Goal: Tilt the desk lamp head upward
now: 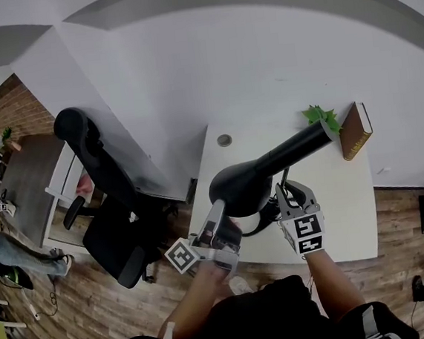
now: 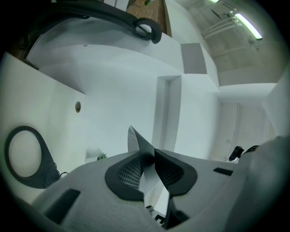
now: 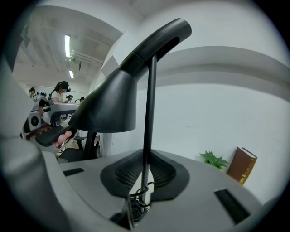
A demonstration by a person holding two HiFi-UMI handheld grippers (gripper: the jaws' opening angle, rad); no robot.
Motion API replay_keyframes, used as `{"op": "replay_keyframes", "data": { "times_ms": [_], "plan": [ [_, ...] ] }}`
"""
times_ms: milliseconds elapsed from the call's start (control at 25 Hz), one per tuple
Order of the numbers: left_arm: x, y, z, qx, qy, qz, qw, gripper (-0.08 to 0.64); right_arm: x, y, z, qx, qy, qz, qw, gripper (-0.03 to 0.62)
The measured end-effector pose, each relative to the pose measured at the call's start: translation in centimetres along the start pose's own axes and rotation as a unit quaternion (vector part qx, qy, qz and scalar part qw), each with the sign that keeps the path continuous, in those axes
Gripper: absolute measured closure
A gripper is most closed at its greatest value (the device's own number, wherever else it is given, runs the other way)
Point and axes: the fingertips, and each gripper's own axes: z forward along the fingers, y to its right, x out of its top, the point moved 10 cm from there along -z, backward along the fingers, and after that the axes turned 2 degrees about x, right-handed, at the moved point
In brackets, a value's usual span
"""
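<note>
A black metal desk lamp stands near the front edge of a white rectangular desk (image 1: 349, 196). Its black cone-shaped lamp head (image 1: 243, 186) hangs over that front edge, with the open mouth facing down and toward the person. A black tubular neck (image 1: 299, 145) runs back from it toward the wall.

The left gripper (image 1: 218, 215) is clenched on the thin rim of the lamp head (image 2: 136, 141), which shows as a narrow wedge pinched between the two dark pads. The right gripper (image 1: 287, 195) is clamped on the thin black upright stem (image 3: 148, 104), and both pads press against it low down, where a cable coils around it.

Behind the lamp, near the wall, a brown hardcover book (image 1: 356, 132) leans just beside a small green plant (image 1: 322, 119). A black office chair (image 1: 102, 190) stands left of the desk.
</note>
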Motion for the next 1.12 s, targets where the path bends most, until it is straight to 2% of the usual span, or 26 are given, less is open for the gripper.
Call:
{"op": "replay_keyframes", "data": {
  "times_ms": [320, 600, 840, 1120],
  "plan": [
    [1.6, 2.1, 0.2, 0.006, -0.007, 0.042, 0.9991, 0.5, 0.1, 0.2, 0.2, 0.008, 0.003, 0.008, 1.0, 0.558],
    [3.6, 6.0, 0.6, -0.01, -0.01, 0.134, 0.9909, 0.512, 0.1, 0.1, 0.1, 0.005, -0.002, 0.011, 1.0, 0.56],
    [4.4, 8.7, 1.1, -0.011, -0.007, 0.199, 0.9799, 0.514, 0.3, 0.0, 0.0, 0.004, -0.011, 0.013, 1.0, 0.56],
    [5.4, 11.8, 2.1, -0.02, -0.007, 0.286, 0.9579, 0.513, 0.1, 0.1, 0.1, 0.004, -0.011, 0.012, 1.0, 0.56]
  ]
}}
